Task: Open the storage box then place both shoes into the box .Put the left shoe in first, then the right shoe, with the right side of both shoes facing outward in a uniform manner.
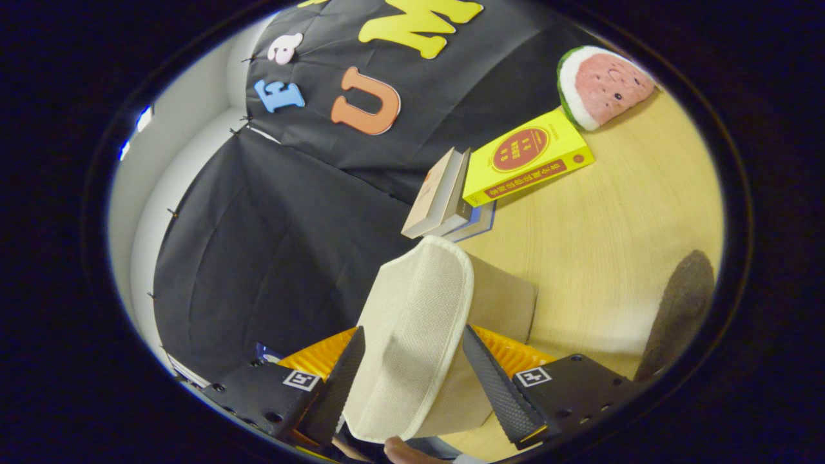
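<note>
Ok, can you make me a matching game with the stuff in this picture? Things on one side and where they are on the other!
Things:
1. cream slipper
2. yellow book
3. watermelon toy
4. dark slipper

Places:
A. farthest back on the wooden table, behind the yellow book
B. lying on the table off to one side of the fingers
C. between the gripper fingers, which press on it from both sides
D. on the table beside the leaning grey books

Pairs: 1-C, 2-D, 3-A, 4-B

Wooden table (599, 238) with books (525, 158), watermelon plush (602, 84).
</note>
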Demonstrator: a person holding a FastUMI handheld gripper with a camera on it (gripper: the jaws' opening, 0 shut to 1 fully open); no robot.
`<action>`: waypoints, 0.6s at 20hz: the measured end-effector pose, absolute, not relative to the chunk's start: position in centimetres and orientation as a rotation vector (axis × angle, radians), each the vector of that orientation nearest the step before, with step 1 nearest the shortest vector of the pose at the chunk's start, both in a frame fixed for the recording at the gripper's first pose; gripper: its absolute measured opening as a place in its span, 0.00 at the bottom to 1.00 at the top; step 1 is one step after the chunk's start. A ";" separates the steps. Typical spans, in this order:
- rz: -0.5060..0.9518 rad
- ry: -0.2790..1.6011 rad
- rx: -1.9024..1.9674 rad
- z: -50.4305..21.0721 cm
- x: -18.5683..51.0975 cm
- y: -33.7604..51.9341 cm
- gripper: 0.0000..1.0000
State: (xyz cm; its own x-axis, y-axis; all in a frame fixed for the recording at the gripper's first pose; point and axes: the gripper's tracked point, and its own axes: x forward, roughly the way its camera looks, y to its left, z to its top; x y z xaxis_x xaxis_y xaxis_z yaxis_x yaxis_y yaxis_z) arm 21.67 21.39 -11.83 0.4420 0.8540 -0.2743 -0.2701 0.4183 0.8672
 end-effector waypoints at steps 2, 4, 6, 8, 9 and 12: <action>0.836 0.864 0.882 -12.4 21.3 22.3 0.94; 0.886 0.907 0.899 -12.3 20.4 23.1 0.94; 0.848 0.903 0.868 -13.2 21.1 22.6 0.87; 0.850 0.928 0.881 -13.0 20.8 22.4 0.74; 0.851 0.925 0.879 -12.9 20.8 22.3 0.68; 0.837 0.922 0.832 -12.9 20.6 21.9 0.55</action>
